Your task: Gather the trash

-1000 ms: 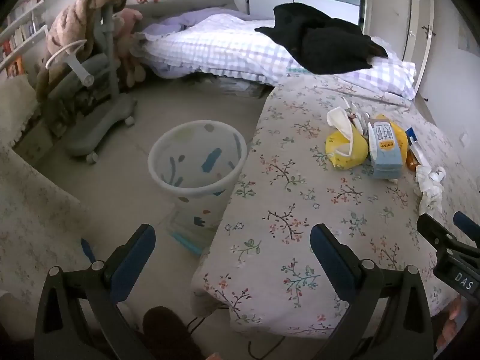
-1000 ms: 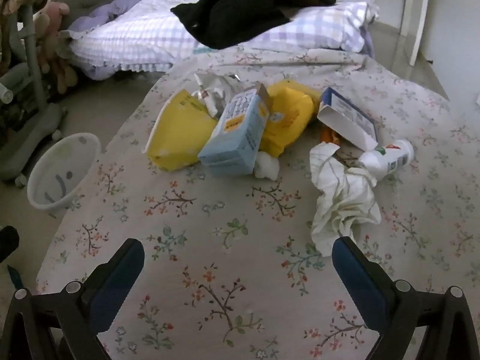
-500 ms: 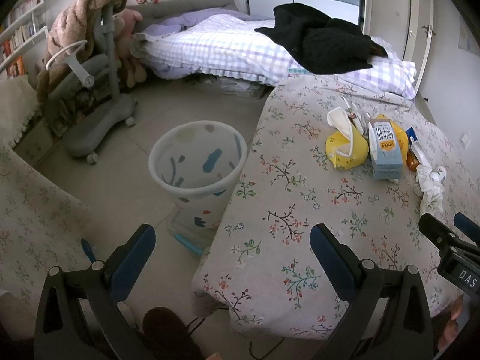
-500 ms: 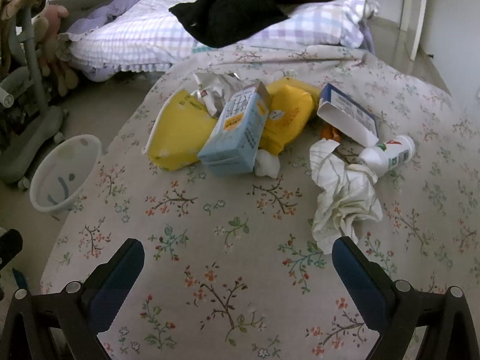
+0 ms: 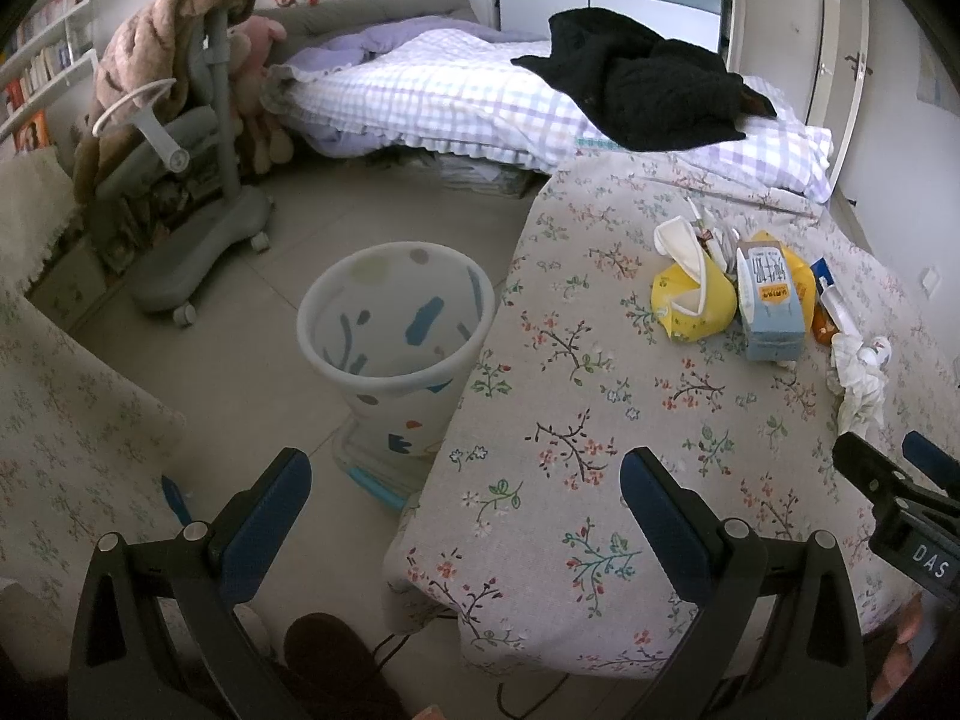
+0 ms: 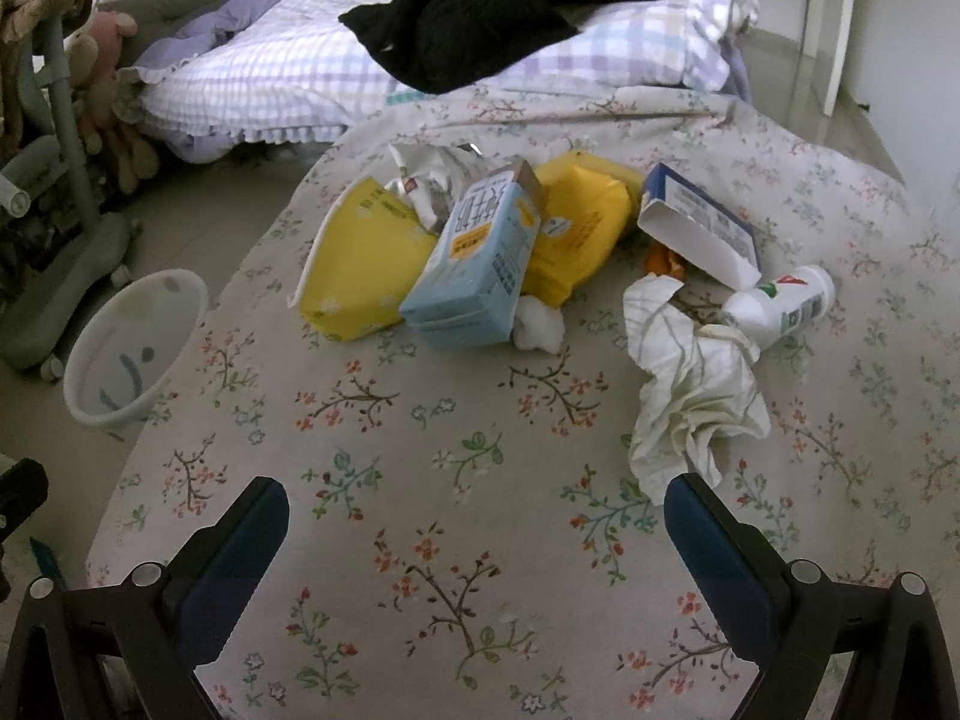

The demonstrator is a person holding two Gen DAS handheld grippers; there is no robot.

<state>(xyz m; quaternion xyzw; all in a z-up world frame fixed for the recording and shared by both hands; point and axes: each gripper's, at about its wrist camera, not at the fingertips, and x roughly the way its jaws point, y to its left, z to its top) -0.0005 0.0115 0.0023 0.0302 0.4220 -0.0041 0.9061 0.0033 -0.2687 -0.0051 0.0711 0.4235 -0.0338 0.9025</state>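
Right hand-held gripper [image 6: 474, 516] spread wide, empty, low over floral counter [image 6: 420, 450]. Left hand-held gripper [image 5: 465, 492] likewise wide, empty, straddling counter's near corner. Crumpled tissue [image 6: 690, 384] just beyond right finger. Farther: blue carton [image 6: 474, 264], yellow pouches [image 6: 360, 258], white bottle [image 6: 786, 300], clustered. Trash bin [image 5: 396, 312] on floor beside counter.

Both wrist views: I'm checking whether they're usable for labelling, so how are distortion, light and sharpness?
Left wrist view: strong fisheye bending, black corners, soft daylight, bin sharp. Right wrist view: less bending, trash pile sharp, milk carton print visible though not readable, floor by the door glaring, no motion blur.
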